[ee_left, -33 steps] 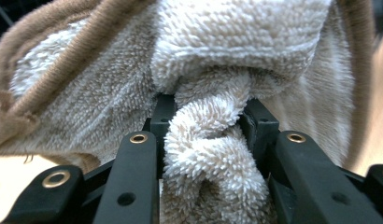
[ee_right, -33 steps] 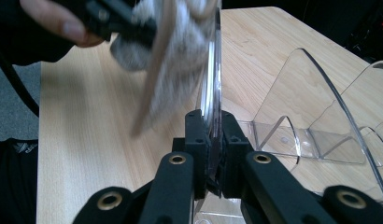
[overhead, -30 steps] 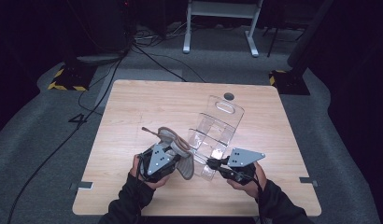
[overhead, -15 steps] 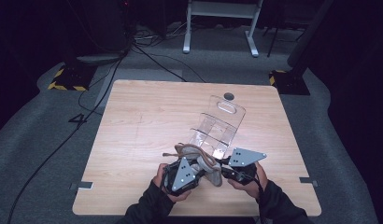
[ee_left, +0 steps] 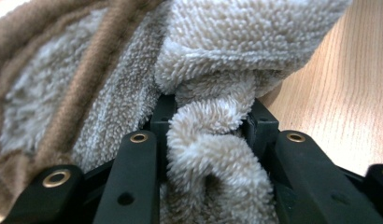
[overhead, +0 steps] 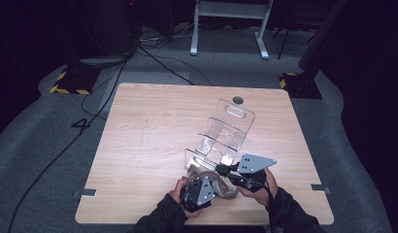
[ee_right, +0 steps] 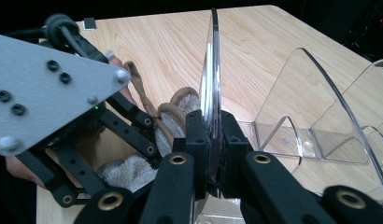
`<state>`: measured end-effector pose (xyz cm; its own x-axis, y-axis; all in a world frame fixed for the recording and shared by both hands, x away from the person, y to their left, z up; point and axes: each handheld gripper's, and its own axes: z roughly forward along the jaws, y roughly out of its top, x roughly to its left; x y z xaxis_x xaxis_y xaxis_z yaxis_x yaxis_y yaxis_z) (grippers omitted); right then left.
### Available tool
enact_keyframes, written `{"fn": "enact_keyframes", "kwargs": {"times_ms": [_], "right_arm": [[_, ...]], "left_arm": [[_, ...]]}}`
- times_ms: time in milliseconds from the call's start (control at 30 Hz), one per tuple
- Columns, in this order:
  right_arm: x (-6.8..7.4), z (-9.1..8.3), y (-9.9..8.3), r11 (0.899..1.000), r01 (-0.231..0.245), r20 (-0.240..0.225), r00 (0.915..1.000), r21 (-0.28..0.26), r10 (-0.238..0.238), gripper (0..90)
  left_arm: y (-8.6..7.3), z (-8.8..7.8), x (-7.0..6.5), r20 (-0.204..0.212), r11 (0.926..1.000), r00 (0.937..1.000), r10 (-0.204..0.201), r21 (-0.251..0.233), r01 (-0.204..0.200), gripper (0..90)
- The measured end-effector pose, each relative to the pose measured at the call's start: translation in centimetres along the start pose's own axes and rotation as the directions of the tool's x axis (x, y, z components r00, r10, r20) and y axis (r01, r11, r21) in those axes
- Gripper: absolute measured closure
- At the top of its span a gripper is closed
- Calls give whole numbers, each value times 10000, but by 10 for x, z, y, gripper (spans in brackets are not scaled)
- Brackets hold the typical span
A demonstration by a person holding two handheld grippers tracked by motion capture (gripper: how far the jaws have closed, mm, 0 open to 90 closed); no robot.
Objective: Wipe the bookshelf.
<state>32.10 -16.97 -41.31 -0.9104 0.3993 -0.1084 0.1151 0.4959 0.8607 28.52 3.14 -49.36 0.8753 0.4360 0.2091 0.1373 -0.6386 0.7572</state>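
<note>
Pinching fluffy beige towel (ee_left: 213, 154) in left claw (ee_left: 206, 126), right claw (ee_right: 212, 135) clamped on clear acrylic rack (ee_right: 209, 84)

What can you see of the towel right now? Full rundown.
The towel is beige terry cloth, fluffy loops, with a brown corded trim along one edge. It is bunched and folded, not spread. It sits at the near edge of the wooden table, beside the front wall of the clear plastic rack. The left claw is shut on a thick fold of it; the rest lies against the tabletop.
</note>
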Motion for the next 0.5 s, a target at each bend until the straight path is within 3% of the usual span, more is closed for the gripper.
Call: {"fn": "enact_keyframes", "kwargs": {"times_ms": [133,233,367,433,500], "right_arm": [[0,-1,-1,10000,25,-17,10000,-11,-25,855],[0,-1,-1,10000,9,-13,10000,-16,-9,855],[0,-1,0,10000,40,33,10000,9,-40,854],[1,-1,0,10000,45,81,10000,35,-46,853],[2,-2,0,10000,63,140,9999,73,-64,853]], "left_arm": [[-8,-12,16,-471,9990,9985,-261,343,278,647],[-20,-27,40,-1035,9931,9884,-1112,249,1144,645],[-25,-45,63,-1462,9821,9712,-1880,-191,1872,645],[-22,-53,67,-1633,9788,9654,-2034,-564,1967,644],[-15,-63,68,-1626,9743,9639,-2110,-1139,1941,642]]}}
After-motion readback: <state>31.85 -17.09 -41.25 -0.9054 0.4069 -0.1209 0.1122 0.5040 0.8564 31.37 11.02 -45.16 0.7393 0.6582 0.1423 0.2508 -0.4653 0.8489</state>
